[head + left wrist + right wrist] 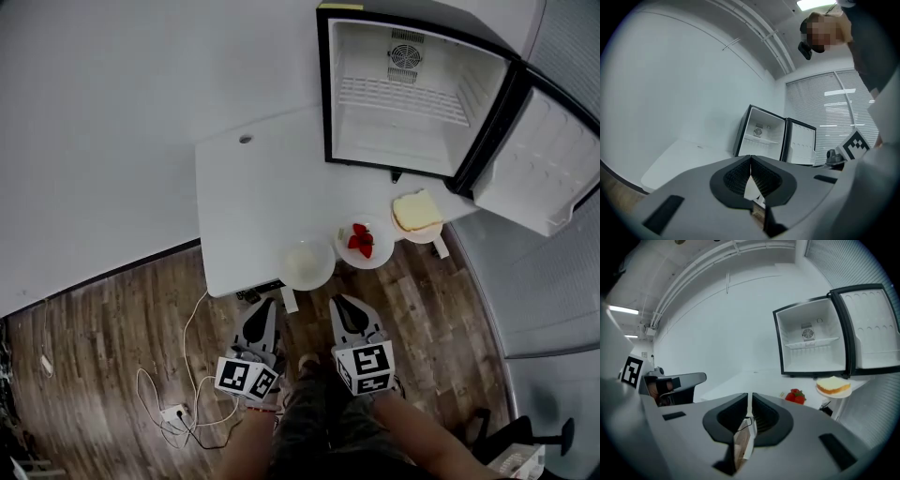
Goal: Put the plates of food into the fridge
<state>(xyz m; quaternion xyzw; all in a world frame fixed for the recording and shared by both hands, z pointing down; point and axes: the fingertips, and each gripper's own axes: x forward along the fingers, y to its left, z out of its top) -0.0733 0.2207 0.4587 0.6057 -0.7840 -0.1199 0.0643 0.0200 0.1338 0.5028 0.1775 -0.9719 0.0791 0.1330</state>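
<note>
— Where do the plates of food stand?

— All on the flat white table (246,192), in a row along its near edge. On the right is the white plate with a thick pale yellow slice (418,216), which may be cake or bread. Just beside it, to the left, is the white plate with red strawberries (364,244). Left of that is a round white dish (307,263); I cannot make out what is in it.

— And the fridge?

— The small black fridge (410,98) stands on the far right part of the table. Its door is swung wide open to the right, showing a white inside with a wire shelf. The slice plate lies nearest its open front, and all three plates are outside it.

— What about the grippers?

— The left gripper (265,303) and the right gripper (349,301) are side by side near the table's front edge, above the brown wooden floor (103,328) and apart from every plate.

— The fingers?

— In the left gripper view the dark ribbed fingers (734,176) are clenched tip to tip, with nothing between them. In the right gripper view the fingers (725,417) are pressed together the same way, gripping nothing. The strawberries and the slice show beyond them.
</note>
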